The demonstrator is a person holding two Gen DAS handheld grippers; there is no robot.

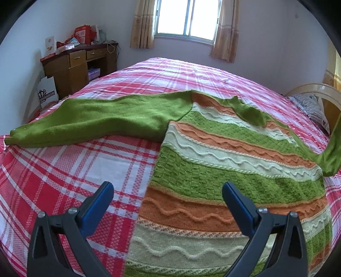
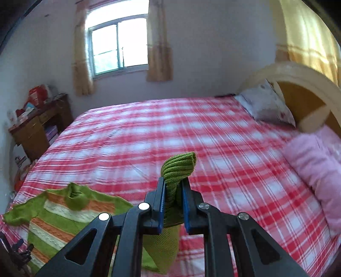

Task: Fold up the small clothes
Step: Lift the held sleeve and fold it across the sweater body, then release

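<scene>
A small knitted sweater (image 1: 223,162) with green, orange and cream stripes lies flat on the red plaid bed (image 1: 64,170). Its green left sleeve (image 1: 96,119) stretches out to the left. My left gripper (image 1: 168,187) hovers open over the sweater's lower left edge, nothing between its blue pads. In the right wrist view my right gripper (image 2: 173,187) is shut on the ribbed cuff of the green right sleeve (image 2: 179,166), lifted above the bed; the sleeve hangs down below the jaws. The sweater's body (image 2: 55,215) lies at lower left. In the left wrist view the raised sleeve (image 1: 332,153) rises at the right edge.
A wooden desk (image 1: 74,64) with boxes stands by the far left wall under a window (image 1: 187,17). Pillows (image 2: 264,104) and a curved headboard (image 2: 298,76) are at the right. A folded pink blanket (image 2: 315,170) lies on the bed's right side.
</scene>
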